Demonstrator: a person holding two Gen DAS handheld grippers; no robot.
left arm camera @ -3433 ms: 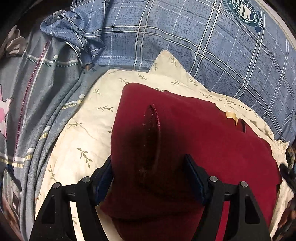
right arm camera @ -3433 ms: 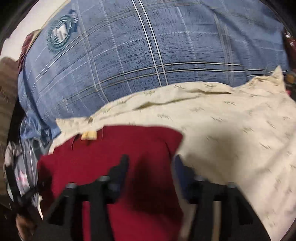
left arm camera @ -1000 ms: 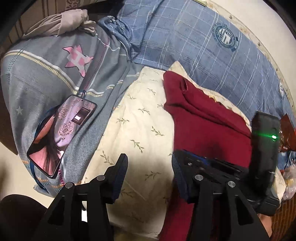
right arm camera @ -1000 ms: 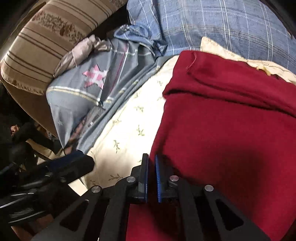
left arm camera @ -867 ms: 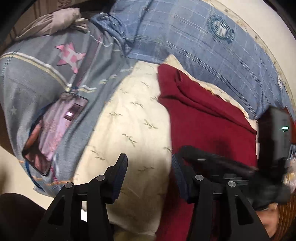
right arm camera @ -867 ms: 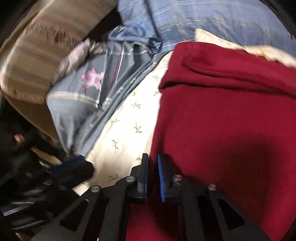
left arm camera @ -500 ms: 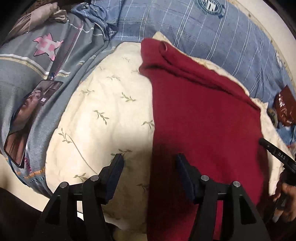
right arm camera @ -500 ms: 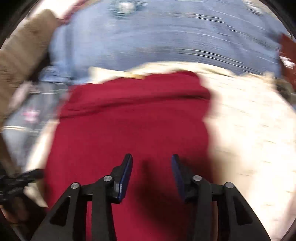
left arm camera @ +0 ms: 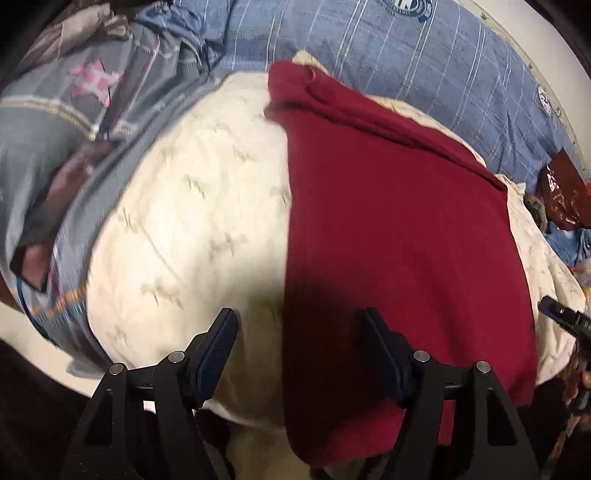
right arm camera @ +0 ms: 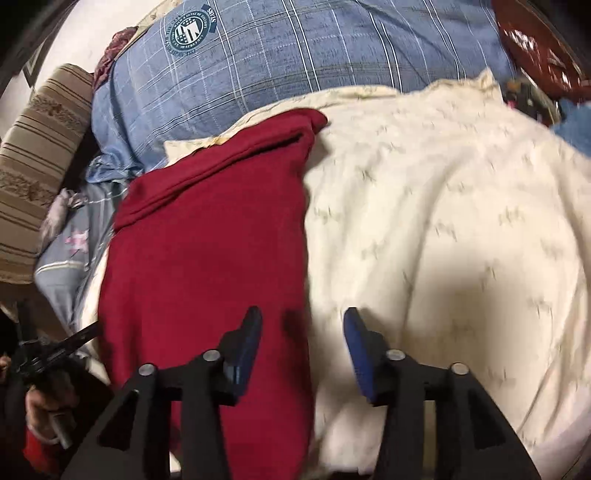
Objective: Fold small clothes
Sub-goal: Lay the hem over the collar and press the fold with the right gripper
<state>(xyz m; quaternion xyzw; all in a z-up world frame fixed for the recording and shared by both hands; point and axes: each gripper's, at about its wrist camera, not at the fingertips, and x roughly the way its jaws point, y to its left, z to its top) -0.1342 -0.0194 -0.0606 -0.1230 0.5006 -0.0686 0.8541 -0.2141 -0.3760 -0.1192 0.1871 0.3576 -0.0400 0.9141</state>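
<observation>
Left gripper (left arm camera: 299, 350) hangs over the near edge of the cream pillow (left arm camera: 192, 229), pointing steeply down; its jaws are spreading, well apart, pads pressing on nothing. Left finger sits above bare cream fabric, right finger above the red garment (left arm camera: 399, 236), so the garment's left edge runs between them.

Right gripper (right arm camera: 303, 347) likewise stands parted, jaws a moderate gap apart, nothing pinched. Its left finger is over the red garment (right arm camera: 207, 236), its right finger over the cream pillow (right arm camera: 443, 229); the garment's right edge falls in the gap.

Red garment: lies flat as a long, narrow folded strip down the pillow, from the far edge to the near edge, where it hangs slightly over. A folded-over band crosses its far end. In the left wrist view it occupies the right half of the pillow; in the right wrist view, the left part.

Pillow carries a faint leaf print and rests on a blue plaid cover (right arm camera: 295, 62) bearing a round crest (right arm camera: 190, 31). Grey bedding with a pink star (left arm camera: 94, 79) lies off the pillow's left edge. A dark red shiny packet (left arm camera: 561, 192) lies past the right edge.

Both views are somewhat motion-blurred.
</observation>
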